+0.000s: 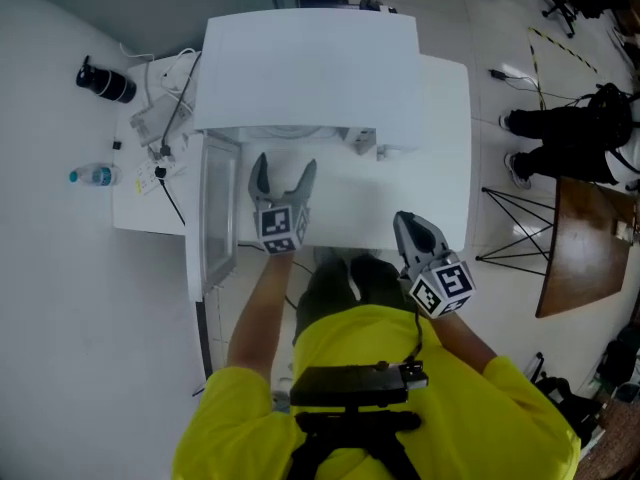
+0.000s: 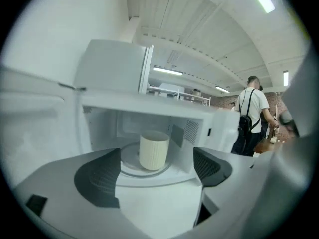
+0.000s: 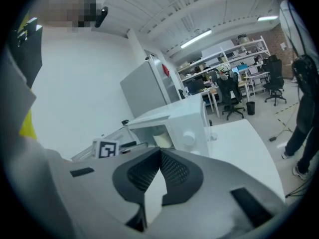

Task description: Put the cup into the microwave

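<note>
A cream ribbed cup [image 2: 153, 151] stands upright on the glass turntable inside the white microwave [image 1: 310, 78]. The microwave's door [image 1: 217, 213] is swung open to the left. My left gripper [image 1: 284, 168] hovers just in front of the oven's opening, open, with nothing between its pads [image 2: 99, 176]; the cup sits beyond them, untouched. My right gripper [image 1: 408, 223] hangs to the right over the table's near edge, shut and holding nothing. In the right gripper view the cup [image 3: 162, 140] shows through the open oven, beyond the shut right gripper [image 3: 160, 154].
The microwave sits on a white table [image 1: 445, 168]. At the table's far left lie a water bottle [image 1: 95, 176], a black cylinder [image 1: 105, 81] and cables with a power strip [image 1: 160, 163]. A person [image 1: 570, 133] stands at the right beside a wooden table [image 1: 585, 253].
</note>
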